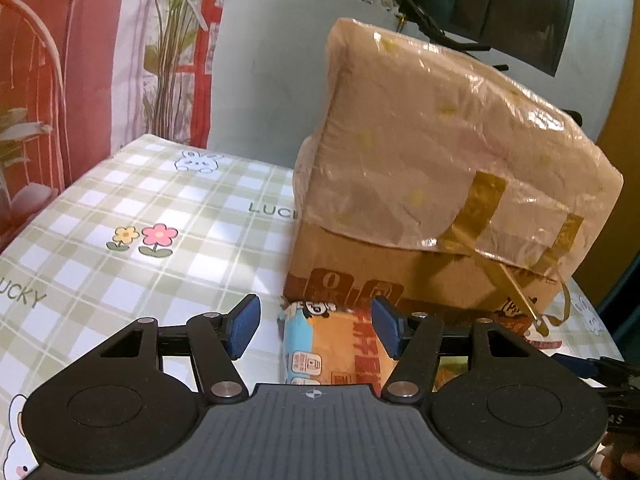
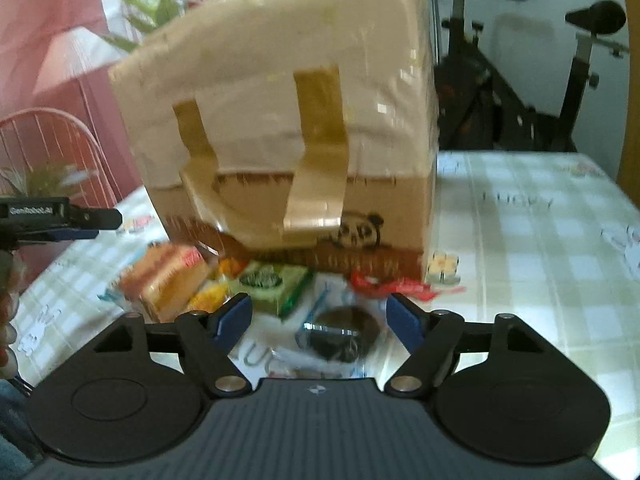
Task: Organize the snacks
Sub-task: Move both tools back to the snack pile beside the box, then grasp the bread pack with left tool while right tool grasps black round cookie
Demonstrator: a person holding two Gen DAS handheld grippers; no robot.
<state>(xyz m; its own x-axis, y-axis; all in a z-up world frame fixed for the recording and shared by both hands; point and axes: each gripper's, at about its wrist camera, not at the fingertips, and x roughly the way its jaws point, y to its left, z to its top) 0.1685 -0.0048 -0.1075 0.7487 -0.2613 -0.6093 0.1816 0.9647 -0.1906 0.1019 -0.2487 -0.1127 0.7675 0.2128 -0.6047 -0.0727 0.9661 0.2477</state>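
Both claws tilt down toward the checked-cloth bench (image 1: 120, 208). The left claw (image 1: 316, 326) stands spread around an orange-and-blue snack packet (image 1: 320, 344), pads not visibly pressing. The right claw (image 2: 320, 320), spread, hangs over a clear-wrapped dark round snack (image 2: 340, 332) before the plastic-covered cardboard box (image 2: 280, 120).

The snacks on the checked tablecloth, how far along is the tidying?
Nothing looks put away: the plastic-covered cardboard box is closed. In hand: the left gripper straddles the orange-and-blue packet, and the right gripper is over the dark, clear-wrapped snack; neither grips. Left: green packet, red wrapper.
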